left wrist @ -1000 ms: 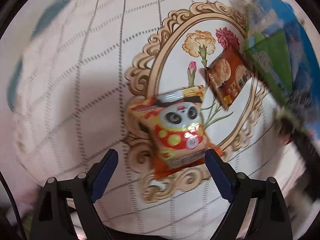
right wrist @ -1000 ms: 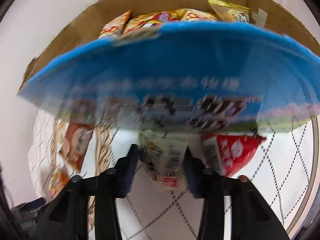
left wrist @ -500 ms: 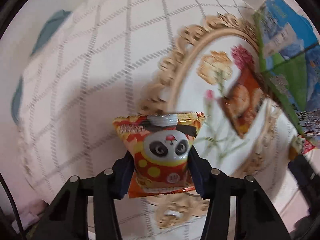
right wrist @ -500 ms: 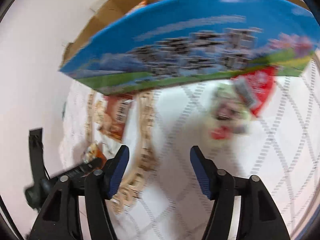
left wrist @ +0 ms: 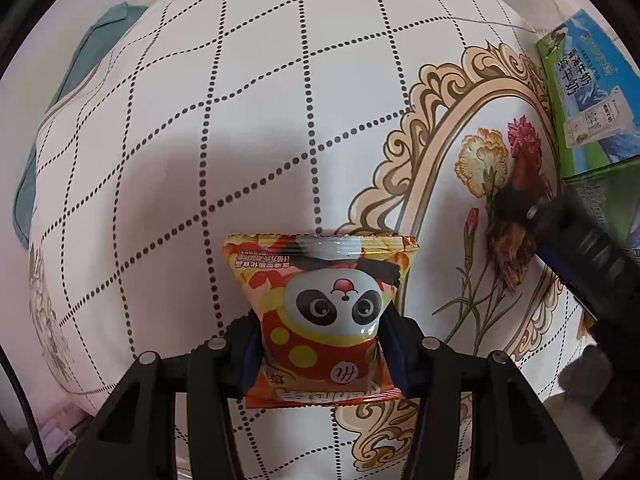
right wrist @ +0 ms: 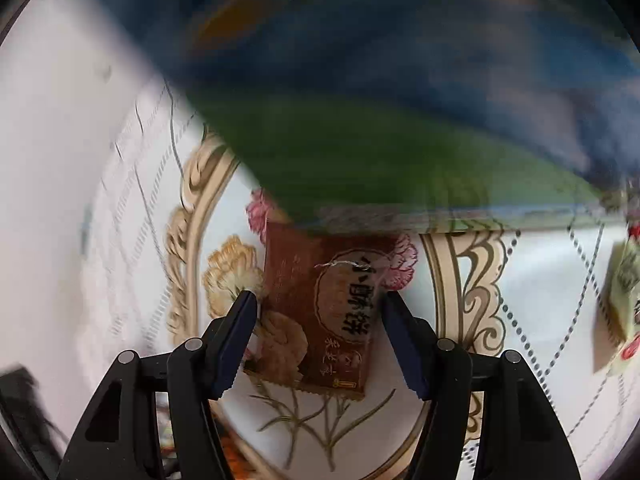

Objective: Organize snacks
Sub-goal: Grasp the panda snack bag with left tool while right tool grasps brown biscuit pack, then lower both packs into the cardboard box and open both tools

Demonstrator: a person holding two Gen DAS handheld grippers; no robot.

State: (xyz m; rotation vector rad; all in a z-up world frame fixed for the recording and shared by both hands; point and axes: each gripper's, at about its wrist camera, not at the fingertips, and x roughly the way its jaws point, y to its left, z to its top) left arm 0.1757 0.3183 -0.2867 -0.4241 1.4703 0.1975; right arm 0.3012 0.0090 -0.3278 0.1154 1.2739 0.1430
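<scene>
My left gripper [left wrist: 320,344] is shut on an orange-red panda snack packet [left wrist: 320,300], which it holds upright above the cloth. My right gripper [right wrist: 320,308] points down over a brown snack packet [right wrist: 316,312] lying flat on the flower print. Its jaws are closing, the packet lies between them, and a small gap shows at each pad. In the left wrist view the same brown packet [left wrist: 508,256] lies at the right, partly hidden under the right gripper's dark finger [left wrist: 520,204].
A blue and green milk box [left wrist: 580,92] stands at the right edge of the white cloth [left wrist: 200,140]; in the right wrist view the box [right wrist: 400,100] is a blur above the gripper. A pale packet [right wrist: 620,300] lies far right. Teal fabric [left wrist: 92,52] shows far left.
My left gripper closed on the panda packet and carried it left off the flower frame. My right gripper let go of the pale packet, swung left and came down around the brown packet.
</scene>
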